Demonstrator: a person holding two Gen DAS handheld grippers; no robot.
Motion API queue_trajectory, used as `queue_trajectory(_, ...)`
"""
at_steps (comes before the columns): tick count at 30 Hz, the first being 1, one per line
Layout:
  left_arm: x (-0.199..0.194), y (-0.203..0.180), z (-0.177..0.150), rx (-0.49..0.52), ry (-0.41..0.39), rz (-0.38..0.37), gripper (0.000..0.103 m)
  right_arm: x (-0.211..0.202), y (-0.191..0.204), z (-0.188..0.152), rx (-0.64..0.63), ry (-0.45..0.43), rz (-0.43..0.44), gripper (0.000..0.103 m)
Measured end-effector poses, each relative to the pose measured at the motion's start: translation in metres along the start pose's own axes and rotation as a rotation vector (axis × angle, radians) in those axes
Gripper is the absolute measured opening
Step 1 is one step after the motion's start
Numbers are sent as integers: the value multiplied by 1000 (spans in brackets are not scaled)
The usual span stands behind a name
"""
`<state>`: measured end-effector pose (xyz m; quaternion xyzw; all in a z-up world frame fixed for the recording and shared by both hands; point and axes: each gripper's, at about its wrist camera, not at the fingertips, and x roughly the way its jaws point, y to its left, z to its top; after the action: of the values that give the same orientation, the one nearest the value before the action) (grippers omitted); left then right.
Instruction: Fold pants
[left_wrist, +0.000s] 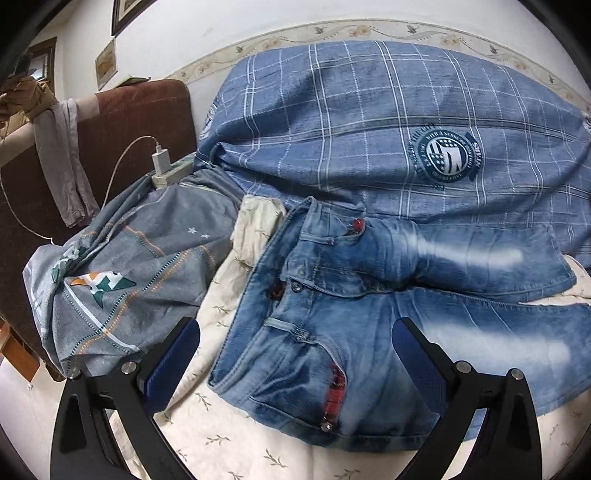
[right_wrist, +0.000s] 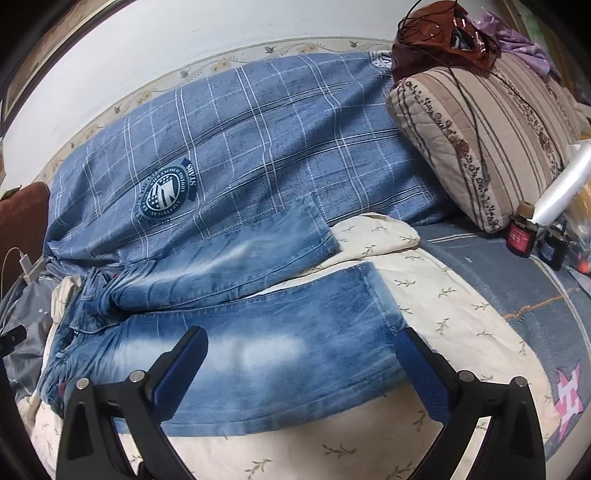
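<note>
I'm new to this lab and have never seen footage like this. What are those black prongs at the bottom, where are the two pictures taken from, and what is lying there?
The black prongs with blue pads are hand-held grippers: a person holds one in each hand, and a wide-angle camera on each looks forward along its two fingers. One picture comes from the left gripper, the other from the right gripper. Both are open and hold nothing.

Below them, a pair of faded blue jeans lies spread out, unfolded, on a cream sheet printed with small sprigs. The left camera looks at the waistband end, the right one at the legs. Behind the jeans lies a blue checked quilt. A grey patterned cloth lies on the left and a striped cushion on the right.
</note>
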<state>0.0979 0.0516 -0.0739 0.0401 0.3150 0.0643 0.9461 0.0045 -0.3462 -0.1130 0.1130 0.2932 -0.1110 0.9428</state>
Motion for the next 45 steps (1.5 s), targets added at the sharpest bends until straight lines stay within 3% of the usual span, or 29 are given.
queue_trajectory(5, -5, -3, 2, 0, -6, -16, 103, -6, 12, -3, -67, -25, 0, 103)
queue_trajectory(18, -17, -12, 5, 16, -22, -32, 103, -11, 9, -5, -46, -32, 2, 103)
queue_trajectory(31, -4, -17, 6, 24, -5, -37, 103, -8, 11, -4, -47, -21, 9, 103)
queue_trajectory(35, 12, -16, 9, 49, 36, -55, 103, -3, 7, 1, -37, -3, 15, 103)
queue_trajectory(40, 53, 1, 30, 69, 113, -73, 103, 22, -3, 43, -54, -9, 12, 103)
queue_trajectory(43, 89, 16, 50, 75, 162, -74, 103, 56, -8, 81, -79, 7, 21, 103)
queue_trajectory(45, 113, 27, 66, 74, 182, -67, 103, 94, -9, 108, -104, 69, 24, 103)
